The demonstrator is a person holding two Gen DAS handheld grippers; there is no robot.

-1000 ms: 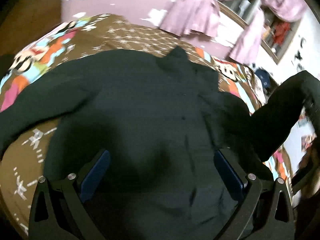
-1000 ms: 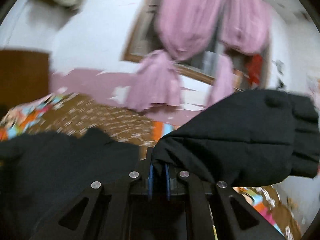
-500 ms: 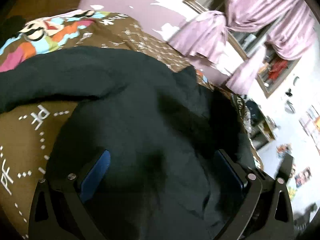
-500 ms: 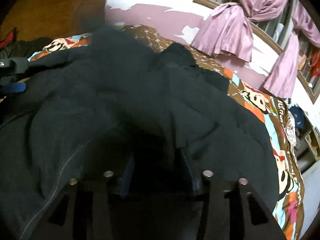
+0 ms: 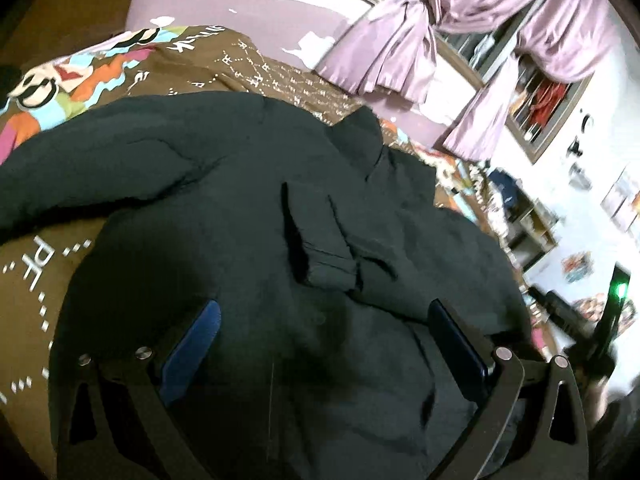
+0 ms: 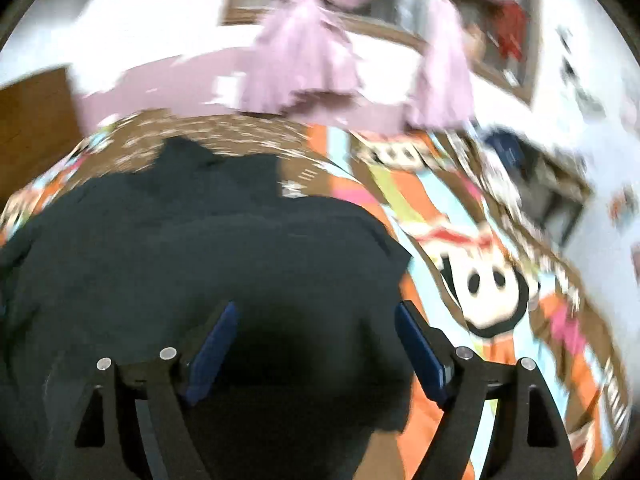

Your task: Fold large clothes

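I am looking at a bedroom: a bed (image 5: 36, 280) under a brown cartoon-print cover, with a peeling purple wall and pink curtains (image 5: 392, 60) beyond.

Nearest the camera, my left tool (image 5: 320, 344) hangs over the lower body of a black jacket (image 5: 240, 248), its blue pads spread wide with nothing between them. My right tool (image 6: 316, 340) is likewise spread wide and empty, above the jacket's right edge; that view is blurred.

The jacket lies flat on the bed, roughly centred. Its long axis runs away from me, hem near the tools and collar (image 5: 360, 136) at the far end, pointing toward the curtained wall.

Progress, as I judge it: early. One sleeve (image 5: 320, 236) lies folded across the chest, cuff toward the middle. The other sleeve (image 5: 92, 176) stretches out to the left, partly onto the bare cover.

Remaining: bring that left sleeve in, then fold the body lengthwise or hem to collar. Neither is started.
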